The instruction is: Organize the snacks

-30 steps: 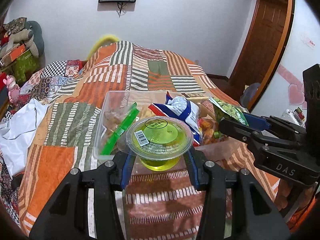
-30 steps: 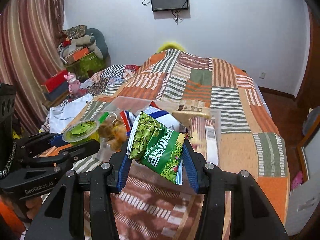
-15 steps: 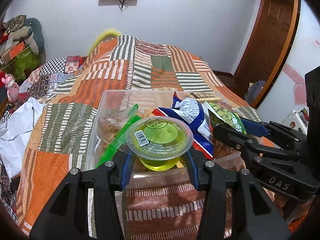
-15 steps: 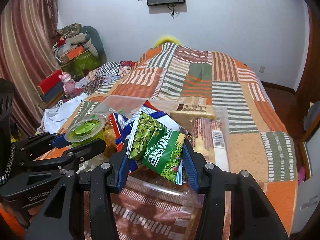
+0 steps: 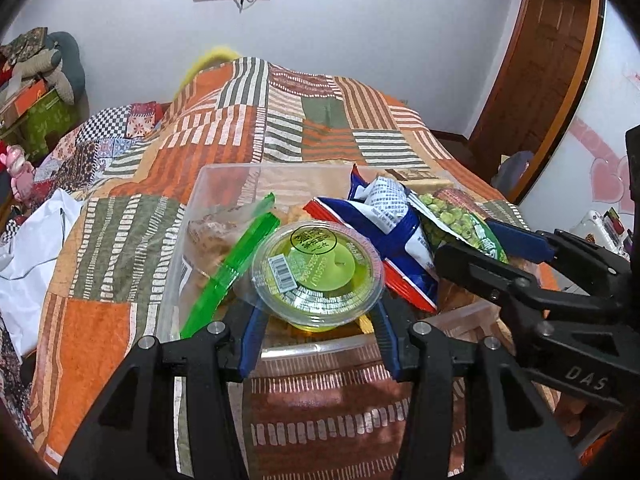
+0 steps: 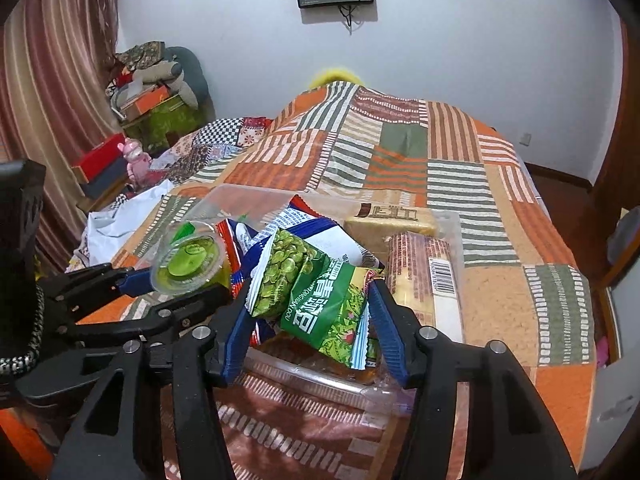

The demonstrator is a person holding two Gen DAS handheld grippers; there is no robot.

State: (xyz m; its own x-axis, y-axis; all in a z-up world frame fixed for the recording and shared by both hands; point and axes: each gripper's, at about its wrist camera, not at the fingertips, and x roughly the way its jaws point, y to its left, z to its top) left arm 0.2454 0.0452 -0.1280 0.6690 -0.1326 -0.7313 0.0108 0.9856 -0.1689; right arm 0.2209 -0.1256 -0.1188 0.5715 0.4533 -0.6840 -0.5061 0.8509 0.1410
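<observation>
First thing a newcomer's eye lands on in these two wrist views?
Probably the two held snacks: the left gripper clamps a green jelly cup, and the right gripper pinches a green pea packet, both over the clear plastic bin already crowded with snack bags. Behind them, the orange-and-green patchwork bedspread fills the scene.

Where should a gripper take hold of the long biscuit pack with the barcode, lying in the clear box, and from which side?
Probably across the middle of the long biscuit pack, coming from above with the fingers spanning its narrow width. It lies flat, lengthwise away from the camera, against the clear box's right wall, so side access looks tight.
</observation>
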